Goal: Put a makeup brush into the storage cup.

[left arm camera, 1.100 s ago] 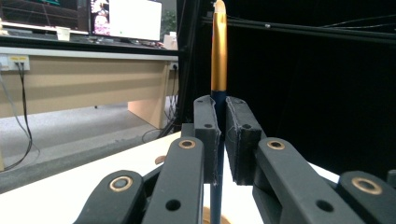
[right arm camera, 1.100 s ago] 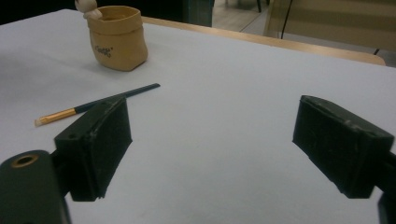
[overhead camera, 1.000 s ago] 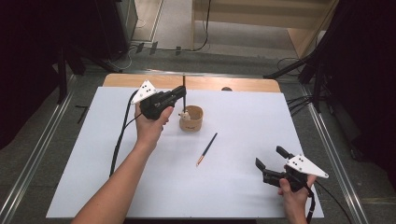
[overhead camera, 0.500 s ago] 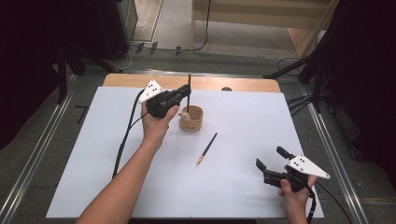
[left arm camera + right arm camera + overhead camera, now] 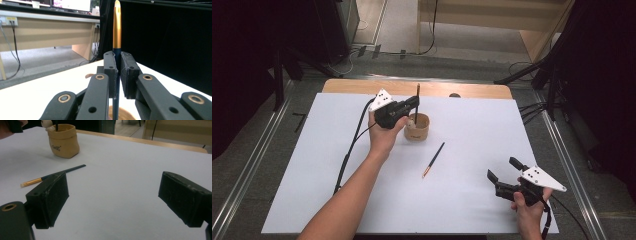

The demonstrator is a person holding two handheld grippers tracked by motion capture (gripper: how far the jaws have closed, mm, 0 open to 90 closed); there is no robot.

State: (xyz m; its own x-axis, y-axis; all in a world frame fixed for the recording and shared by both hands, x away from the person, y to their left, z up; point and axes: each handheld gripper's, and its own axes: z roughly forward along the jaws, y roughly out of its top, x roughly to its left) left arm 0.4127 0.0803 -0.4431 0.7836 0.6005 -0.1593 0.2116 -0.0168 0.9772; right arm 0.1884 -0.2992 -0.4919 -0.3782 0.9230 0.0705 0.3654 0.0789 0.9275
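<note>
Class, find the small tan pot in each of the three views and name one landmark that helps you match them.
High view: the tan pot stands near the table's far middle, beside the left gripper.
Left gripper view: a tan sliver at the bottom edge, behind the jaws.
Right gripper view: top left.
Shared landmark: the upright brush over the pot.

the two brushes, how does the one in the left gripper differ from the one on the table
The held brush stands upright, bristle end up; the loose brush lies flat on the table.
The held brush is clamped in the left gripper, its lower end in the tan holder; the loose brush lies apart from the holder, touched by neither the left gripper nor the right gripper, whose jaws are open.
Both have dark handles and gold ferrules.
</note>
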